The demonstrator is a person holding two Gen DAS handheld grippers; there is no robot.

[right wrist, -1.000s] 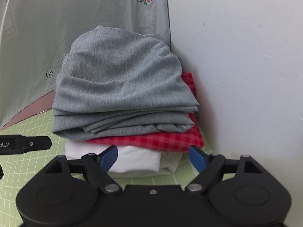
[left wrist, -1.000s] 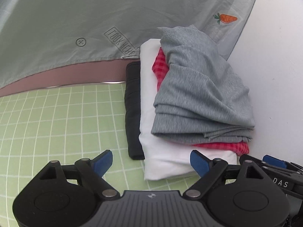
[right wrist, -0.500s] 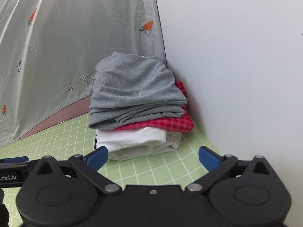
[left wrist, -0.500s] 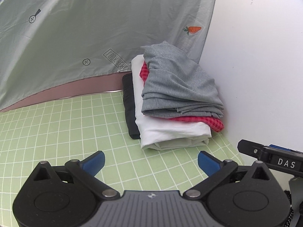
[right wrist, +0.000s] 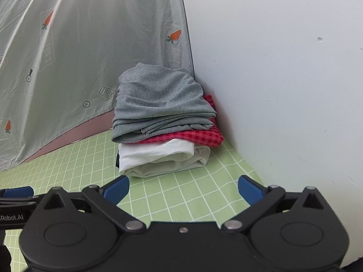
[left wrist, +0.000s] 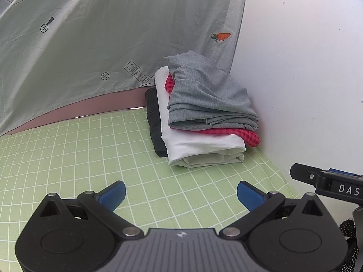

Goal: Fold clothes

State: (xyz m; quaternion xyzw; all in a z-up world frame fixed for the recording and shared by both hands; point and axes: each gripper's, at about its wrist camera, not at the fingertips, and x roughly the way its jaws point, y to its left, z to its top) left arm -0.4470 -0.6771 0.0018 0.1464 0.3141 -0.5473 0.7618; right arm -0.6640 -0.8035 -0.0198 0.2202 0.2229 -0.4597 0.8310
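Stack: we see the folded clothes piled in the desk corner, against the wall. Grey top uppermost, then a red checked piece, white shirt, black item at the left side.
Left hand-held gripper: jaws wide, holding nothing, well short of the pile.
Right hand-held gripper: same, wide and empty.
Risk: we judge the grey top sits lumpy and overhangs; any nudge could slide it off.
Curtain: hangs close behind, could snag.

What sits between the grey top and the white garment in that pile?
A folded red checked cloth lies between the grey top and the white garment; the right wrist view shows it best.
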